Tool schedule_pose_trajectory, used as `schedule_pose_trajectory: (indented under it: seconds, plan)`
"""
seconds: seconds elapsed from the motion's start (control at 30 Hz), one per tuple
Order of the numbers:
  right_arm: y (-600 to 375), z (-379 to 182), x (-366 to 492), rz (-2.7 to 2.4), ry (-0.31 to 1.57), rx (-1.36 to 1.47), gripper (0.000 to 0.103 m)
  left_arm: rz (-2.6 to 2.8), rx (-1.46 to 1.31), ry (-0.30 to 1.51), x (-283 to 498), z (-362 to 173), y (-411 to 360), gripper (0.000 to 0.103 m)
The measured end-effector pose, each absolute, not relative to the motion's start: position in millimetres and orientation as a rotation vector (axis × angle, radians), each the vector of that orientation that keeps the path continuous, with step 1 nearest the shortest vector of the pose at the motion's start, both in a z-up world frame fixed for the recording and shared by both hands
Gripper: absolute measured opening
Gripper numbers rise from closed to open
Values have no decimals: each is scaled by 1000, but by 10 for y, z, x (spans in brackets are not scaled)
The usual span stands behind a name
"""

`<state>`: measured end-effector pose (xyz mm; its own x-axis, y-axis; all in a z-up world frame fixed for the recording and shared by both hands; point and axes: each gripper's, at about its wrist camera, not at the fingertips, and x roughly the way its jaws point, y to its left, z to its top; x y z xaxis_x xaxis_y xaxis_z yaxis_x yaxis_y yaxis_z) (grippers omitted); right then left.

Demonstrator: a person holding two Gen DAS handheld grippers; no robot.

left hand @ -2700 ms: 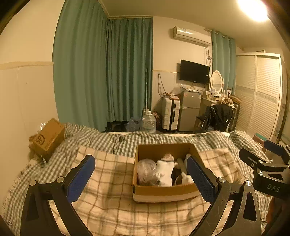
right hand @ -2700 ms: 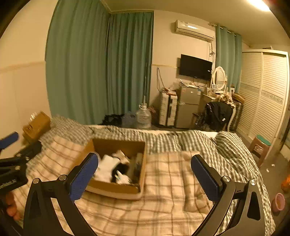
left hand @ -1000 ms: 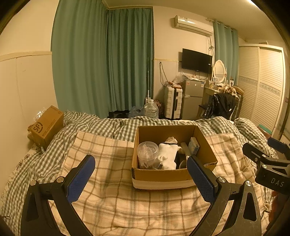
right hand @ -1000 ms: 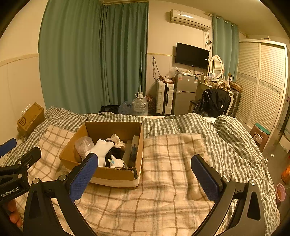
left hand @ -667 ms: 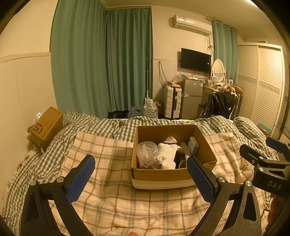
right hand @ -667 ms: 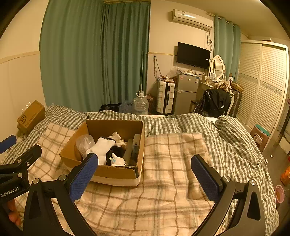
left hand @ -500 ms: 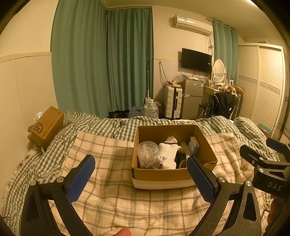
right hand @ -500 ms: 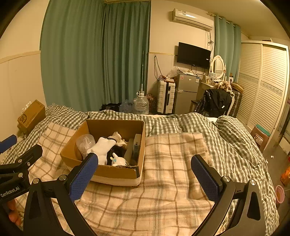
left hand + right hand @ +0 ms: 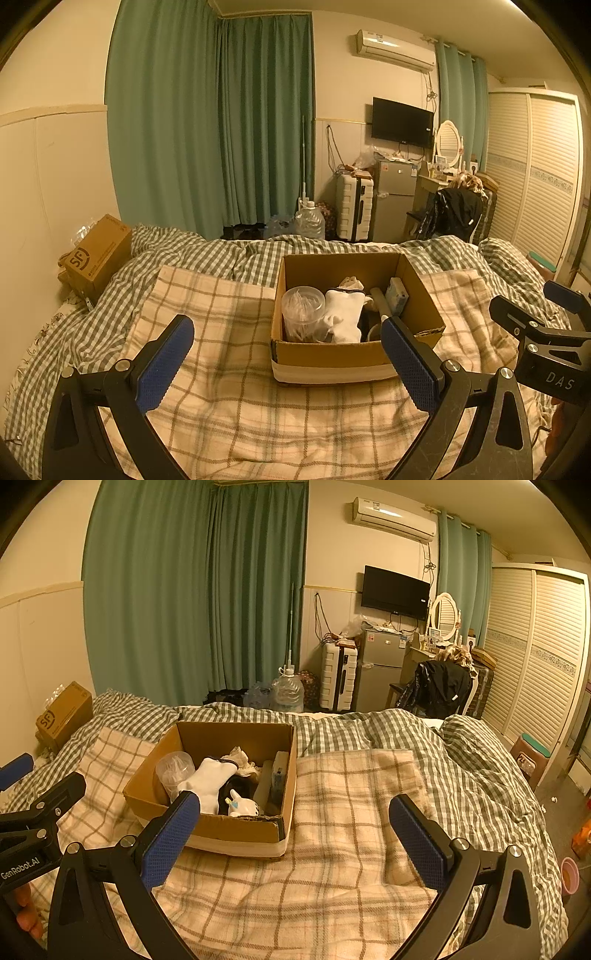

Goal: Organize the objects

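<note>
the cardboard box (image 9: 332,354) sits open on your cream plaid blanket (image 9: 229,406), roughly mid-bed, straight ahead of both grippers. inside it, at the left end, a clear plastic cup (image 9: 302,308) stands upright, with a white sock (image 9: 343,314) lying against its right side. a small white toy figure (image 9: 242,806) rests near the front wall, and a grey tube (image 9: 263,784) and a pale blue packet (image 9: 397,298) lean along the right wall. crumpled cream cloth (image 9: 240,757) lies toward the back.

your left gripper (image 9: 284,362) hovers in front of the box with its blue pads (image 9: 164,365) spread wide and nothing between them. your right gripper (image 9: 295,842) is just as wide apart and empty, aimed at the bare blanket just right of the box.

under the blanket lies a green checked duvet (image 9: 388,731). a second, closed carton (image 9: 98,254) rests at the bed's left edge against the wall. beyond the bed are green curtains (image 9: 240,129), a water jug (image 9: 288,692), a white suitcase (image 9: 338,675) and a small fridge (image 9: 380,664).
</note>
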<state>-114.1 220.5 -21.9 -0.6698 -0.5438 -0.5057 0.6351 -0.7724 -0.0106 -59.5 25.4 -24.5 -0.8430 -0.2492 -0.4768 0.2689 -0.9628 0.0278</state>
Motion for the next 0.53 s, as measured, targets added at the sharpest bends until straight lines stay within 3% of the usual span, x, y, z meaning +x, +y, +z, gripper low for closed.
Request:
schedule_pose_trajectory:
  seconds: [0.53]
  plan:
    - [2215,-249,-1136,-2377,249,651,103,-2782,702,61,-580,-243,257,103]
